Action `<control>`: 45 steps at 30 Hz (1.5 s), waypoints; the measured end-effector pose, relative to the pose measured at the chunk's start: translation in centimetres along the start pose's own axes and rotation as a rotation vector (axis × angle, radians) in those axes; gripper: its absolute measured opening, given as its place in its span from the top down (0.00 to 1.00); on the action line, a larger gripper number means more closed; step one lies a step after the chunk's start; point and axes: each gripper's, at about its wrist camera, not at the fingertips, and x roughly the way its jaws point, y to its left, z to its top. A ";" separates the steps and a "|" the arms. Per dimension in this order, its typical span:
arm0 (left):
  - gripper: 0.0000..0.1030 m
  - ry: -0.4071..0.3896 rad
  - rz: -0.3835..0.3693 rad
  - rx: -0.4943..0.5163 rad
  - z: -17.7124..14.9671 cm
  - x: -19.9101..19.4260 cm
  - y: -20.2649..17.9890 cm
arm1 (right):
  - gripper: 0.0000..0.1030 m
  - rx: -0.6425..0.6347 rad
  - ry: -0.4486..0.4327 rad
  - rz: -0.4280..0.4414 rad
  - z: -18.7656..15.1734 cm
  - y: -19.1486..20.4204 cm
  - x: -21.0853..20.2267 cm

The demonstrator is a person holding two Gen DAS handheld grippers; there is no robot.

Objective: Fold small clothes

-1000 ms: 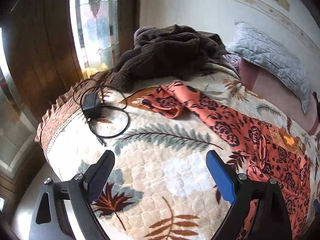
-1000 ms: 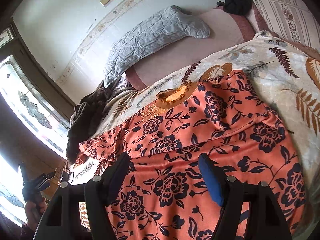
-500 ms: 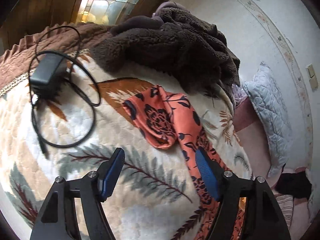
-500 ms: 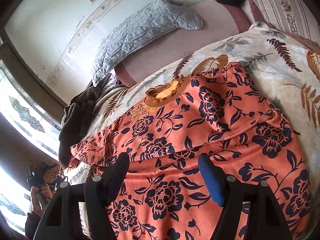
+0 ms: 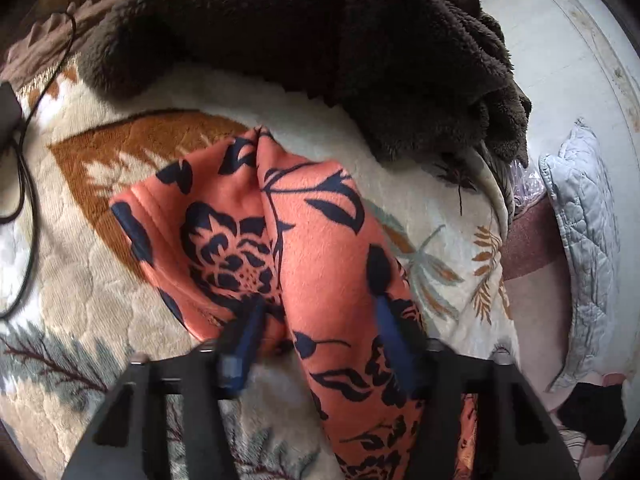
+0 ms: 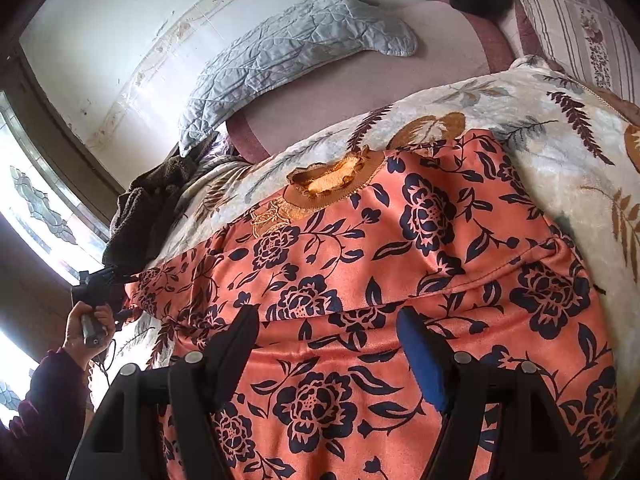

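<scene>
An orange top with dark blue flowers [image 6: 400,248] lies spread on a leaf-patterned blanket [image 6: 560,152]. Its sleeve [image 5: 304,248] lies bunched in the left wrist view, with the cuff at the left. My left gripper [image 5: 320,320] is open, its blue fingers [image 5: 244,336] straddling the sleeve and pressed into the cloth. My right gripper [image 6: 328,340] is open just above the top's body, below the orange collar [image 6: 328,176]. The left gripper and the hand holding it show far left in the right wrist view [image 6: 92,304].
A dark brown fleece [image 5: 320,40] is heaped at the blanket's far edge, right behind the sleeve. A black charger cable [image 5: 24,184] lies at the left. A grey quilted pillow [image 6: 296,52] and a striped cushion [image 6: 576,24] lie by the wall.
My left gripper has moved forward and down onto the sleeve; its fingers now straddle the cloth and stand closer together. My right gripper has barely moved.
</scene>
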 end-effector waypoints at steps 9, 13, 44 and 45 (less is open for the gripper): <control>0.95 -0.126 -0.060 0.314 -3.1 -7.3 -9.3 | 0.27 0.069 -0.055 -0.006 0.5 -1.7 -1.1; 0.95 -0.140 -0.127 0.521 -8.3 -11.7 -17.1 | 0.27 0.144 -0.084 0.007 0.8 -3.4 -2.1; 0.33 -0.107 0.095 0.634 -19.6 -2.5 -11.2 | 0.27 -0.171 0.106 -0.021 7.3 5.1 4.9; 0.33 -0.116 0.107 0.642 -19.5 -2.2 -11.1 | 0.27 -0.223 0.125 -0.047 7.7 6.6 6.4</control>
